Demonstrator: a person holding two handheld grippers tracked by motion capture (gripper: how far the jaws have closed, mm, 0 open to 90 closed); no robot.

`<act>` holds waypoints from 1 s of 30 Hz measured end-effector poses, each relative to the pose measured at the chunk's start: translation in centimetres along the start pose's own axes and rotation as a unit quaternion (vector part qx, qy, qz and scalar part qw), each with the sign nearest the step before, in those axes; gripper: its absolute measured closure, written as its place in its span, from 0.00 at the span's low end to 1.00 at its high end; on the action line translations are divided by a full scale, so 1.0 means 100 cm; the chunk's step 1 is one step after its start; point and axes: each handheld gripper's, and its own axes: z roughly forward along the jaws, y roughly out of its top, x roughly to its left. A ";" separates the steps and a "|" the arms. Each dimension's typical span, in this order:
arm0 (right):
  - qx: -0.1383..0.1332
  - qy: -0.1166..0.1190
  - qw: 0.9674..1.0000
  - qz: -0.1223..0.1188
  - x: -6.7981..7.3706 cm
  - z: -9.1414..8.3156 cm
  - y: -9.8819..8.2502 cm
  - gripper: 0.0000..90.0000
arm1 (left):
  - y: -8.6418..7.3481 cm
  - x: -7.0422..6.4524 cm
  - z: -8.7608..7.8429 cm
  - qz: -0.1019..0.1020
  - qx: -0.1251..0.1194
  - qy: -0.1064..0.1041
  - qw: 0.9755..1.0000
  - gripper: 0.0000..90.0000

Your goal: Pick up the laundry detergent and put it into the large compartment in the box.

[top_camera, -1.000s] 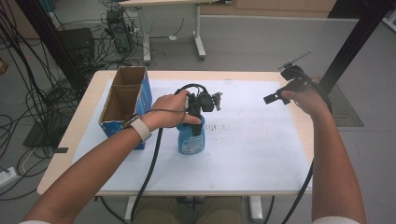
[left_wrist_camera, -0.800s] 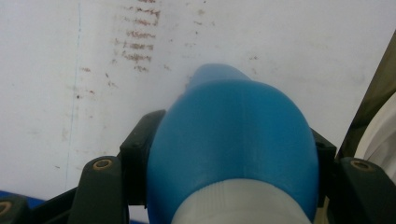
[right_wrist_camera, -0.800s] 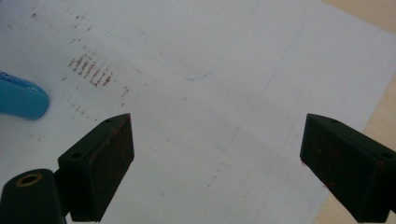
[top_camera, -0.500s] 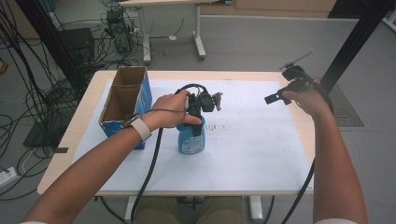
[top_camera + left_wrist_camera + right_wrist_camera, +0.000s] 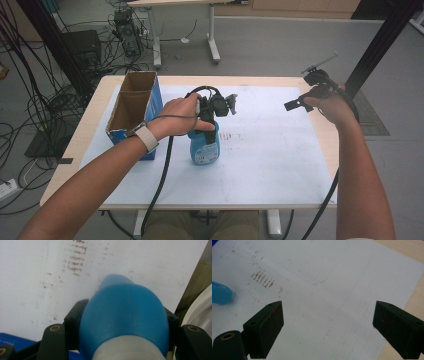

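Blue bottle (image 5: pixel 204 146): upright on the white sheet (image 5: pixel 280 160), clamped at its upper part between the jaws of the left tool (image 5: pixel 209 116); seen from above in the left gripper view (image 5: pixel 125 315), both jaws pressed against its sides.
Left tool: closed on the blue bottle, pointing down, directly above it.
Right tool (image 5: pixel 300 102): jaws wide apart, nothing between them; raised over the sheet's far right part, well apart from the bottle.
Cardboard box (image 5: pixel 131 107): open-topped, blue-sided, left of the left tool, near the bottle but not touching.
Table (image 5: pixel 90 132): wooden, under the sheet.
Brown smudges (image 5: pixel 263 278): on the sheet ahead of the right tool, beside the bottle.
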 end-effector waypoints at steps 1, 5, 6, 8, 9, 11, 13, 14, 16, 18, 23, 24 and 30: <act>0.000 0.000 1.000 0.000 0.000 -0.001 0.000 0.11 | -0.001 -0.001 -0.001 -0.002 0.000 0.000 1.000 0.42; -0.003 0.000 1.000 -0.001 0.001 -0.002 -0.002 0.11 | -0.003 -0.002 -0.007 -0.012 -0.002 0.000 1.000 0.42; -0.002 0.000 1.000 -0.001 0.002 -0.003 -0.002 0.11 | -0.004 -0.003 -0.009 -0.012 -0.002 0.002 1.000 0.42; -0.003 0.000 1.000 -0.001 0.003 -0.003 -0.002 0.11 | -0.006 -0.006 -0.012 -0.018 -0.003 0.004 1.000 0.42; -0.003 0.000 1.000 -0.002 0.003 -0.004 -0.002 0.11 | -0.007 -0.007 -0.014 -0.023 -0.004 0.005 1.000 0.42; -0.004 0.001 1.000 -0.003 0.004 -0.004 -0.002 0.11 | -0.008 -0.007 -0.018 -0.034 -0.003 0.003 0.999 0.42; -0.004 0.002 1.000 -0.004 0.005 -0.004 -0.001 0.11 | -0.009 -0.008 -0.022 -0.045 -0.004 0.006 0.999 0.42; -0.004 0.002 1.000 -0.004 0.006 -0.004 -0.001 0.11 | -0.009 -0.010 -0.024 -0.047 -0.004 0.008 0.999 0.42; -0.004 0.002 1.000 -0.007 0.007 -0.004 0.000 0.11 | -0.009 -0.012 -0.028 -0.048 -0.002 0.011 0.999 0.42; -0.005 0.001 1.000 -0.007 0.007 -0.005 0.000 0.11 | -0.009 -0.014 -0.032 -0.049 -0.001 0.013 0.999 0.42; -0.009 0.002 1.000 -0.010 0.009 -0.007 -0.001 0.11 | -0.008 -0.018 -0.040 -0.063 0.003 0.018 0.998 0.42; -0.009 0.002 1.000 -0.009 0.009 -0.007 -0.002 0.11 | -0.008 -0.019 -0.042 -0.066 0.004 0.021 0.998 0.42; -0.010 0.005 1.000 -0.009 0.008 -0.007 -0.004 0.11 | -0.013 -0.021 -0.054 -0.094 0.001 0.025 0.995 0.42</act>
